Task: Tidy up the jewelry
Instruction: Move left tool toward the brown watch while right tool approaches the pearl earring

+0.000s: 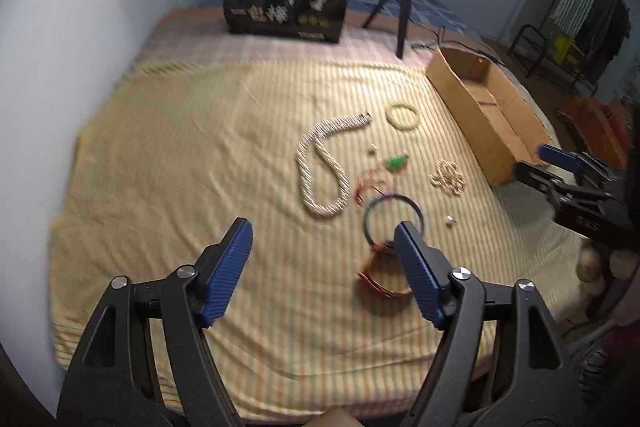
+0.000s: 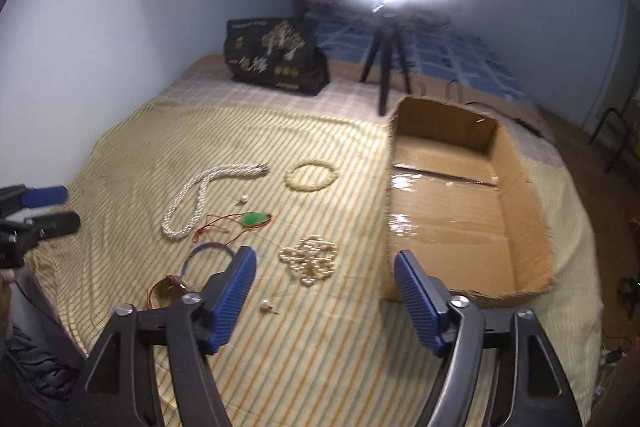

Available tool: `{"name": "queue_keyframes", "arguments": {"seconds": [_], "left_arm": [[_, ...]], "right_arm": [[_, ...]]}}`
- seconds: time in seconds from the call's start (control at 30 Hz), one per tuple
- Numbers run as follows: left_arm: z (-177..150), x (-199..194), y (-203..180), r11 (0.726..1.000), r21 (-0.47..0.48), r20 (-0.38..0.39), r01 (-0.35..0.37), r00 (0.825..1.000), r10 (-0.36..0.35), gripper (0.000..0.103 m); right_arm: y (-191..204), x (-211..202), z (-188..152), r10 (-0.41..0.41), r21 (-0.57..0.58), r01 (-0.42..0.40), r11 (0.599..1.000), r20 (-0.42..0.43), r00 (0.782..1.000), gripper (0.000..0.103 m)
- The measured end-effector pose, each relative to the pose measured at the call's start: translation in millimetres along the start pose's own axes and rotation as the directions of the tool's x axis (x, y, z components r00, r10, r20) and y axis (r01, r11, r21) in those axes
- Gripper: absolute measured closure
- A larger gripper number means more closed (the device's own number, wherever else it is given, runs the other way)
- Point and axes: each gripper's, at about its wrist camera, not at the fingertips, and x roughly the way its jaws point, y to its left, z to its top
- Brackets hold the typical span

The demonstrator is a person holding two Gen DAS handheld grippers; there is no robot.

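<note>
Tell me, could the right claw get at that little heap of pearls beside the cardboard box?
Probably yes. The right claw is open and empty, and the pearl heap lies bare on the striped sheet just ahead.

White twisted pearl necklace (image 2: 200, 199), cream bangle (image 2: 311, 175), green pendant (image 2: 254, 218), pearl heap (image 2: 310, 259) on striped cloth (image 2: 328, 367).

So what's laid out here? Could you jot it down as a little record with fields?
Surface: striped yellow sheet on a bed
Container: open cardboard box, nothing seen inside
Jewelry: twisted pearl rope necklace; pale bead bracelet; green pendant on red cord; heap of small pearls; pearl earring; dark bangle
Left tongs: open, holding nothing
Right tongs: open, holding nothing
Lighting: ring light on tripod
</note>
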Motion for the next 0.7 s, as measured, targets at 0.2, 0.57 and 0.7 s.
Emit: {"name": "queue_keyframes", "arguments": {"seconds": [0.2, 0.57, 0.7], "left_arm": [[-11.2, 28.1, -1.1, 0.996, -0.049, -0.09, 0.071, 0.993, -0.075, 0.045], [-25.5, 55.6, -10.8, 0.989, -0.069, -0.187, 0.134, 0.972, -0.145, 0.057], [-27.3, 64.0, -12.0, 0.985, -0.085, -0.21, 0.152, 0.963, -0.167, 0.059]], "right_arm": [[6.4, 16.8, 4.4, 0.037, -0.019, -0.038, 0.999, -0.056, 0.998, 0.04], [12.2, 43.9, -32.7, 0.118, -0.073, -0.132, 0.989, -0.168, 0.979, 0.064], [11.8, 55.4, -44.7, 0.143, -0.086, -0.163, 0.983, -0.2, 0.969, 0.068]]}}
